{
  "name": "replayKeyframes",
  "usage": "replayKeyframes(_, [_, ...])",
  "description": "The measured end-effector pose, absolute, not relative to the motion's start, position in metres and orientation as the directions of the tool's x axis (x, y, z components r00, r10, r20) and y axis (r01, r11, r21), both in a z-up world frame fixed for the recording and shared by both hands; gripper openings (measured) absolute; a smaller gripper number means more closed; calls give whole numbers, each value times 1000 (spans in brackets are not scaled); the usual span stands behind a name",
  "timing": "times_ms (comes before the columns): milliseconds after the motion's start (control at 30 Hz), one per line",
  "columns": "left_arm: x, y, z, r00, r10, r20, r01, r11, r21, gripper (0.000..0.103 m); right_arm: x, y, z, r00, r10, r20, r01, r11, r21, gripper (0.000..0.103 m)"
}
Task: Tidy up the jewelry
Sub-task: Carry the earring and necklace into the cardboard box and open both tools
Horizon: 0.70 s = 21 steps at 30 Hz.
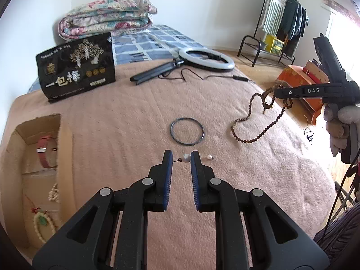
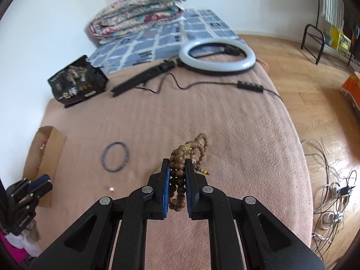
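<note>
Pearl earring (image 1: 185, 158), bead necklace (image 2: 177, 180) aloft

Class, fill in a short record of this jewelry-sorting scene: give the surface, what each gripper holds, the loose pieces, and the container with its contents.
surface: pink blanket on a bed
left gripper: shut on a pearl earring
right gripper: shut on a wooden bead strand, part of it lifted and the rest trailing on the blanket
loose pieces: dark bangle; second pearl earring
container: cardboard box at the left
box contents: red watch strap, pale bead pieces
</note>
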State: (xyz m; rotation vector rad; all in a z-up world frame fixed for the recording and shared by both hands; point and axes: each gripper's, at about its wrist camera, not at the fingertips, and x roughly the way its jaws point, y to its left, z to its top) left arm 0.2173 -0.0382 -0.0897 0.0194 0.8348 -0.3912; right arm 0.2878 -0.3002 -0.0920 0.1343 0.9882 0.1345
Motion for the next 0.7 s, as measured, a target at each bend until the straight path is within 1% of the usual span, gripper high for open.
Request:
replayKeyframes(500, [179, 3, -44, 676, -319, -665, 291, 944, -156, 15, 255, -257, -21, 623, 240, -744, -186, 970, 157, 10])
replayKeyframes(700, [165, 22, -33, 694, -311, -650, 276, 948, -160, 15, 245, -231, -3, 631, 284, -722, -250, 955, 157, 10])
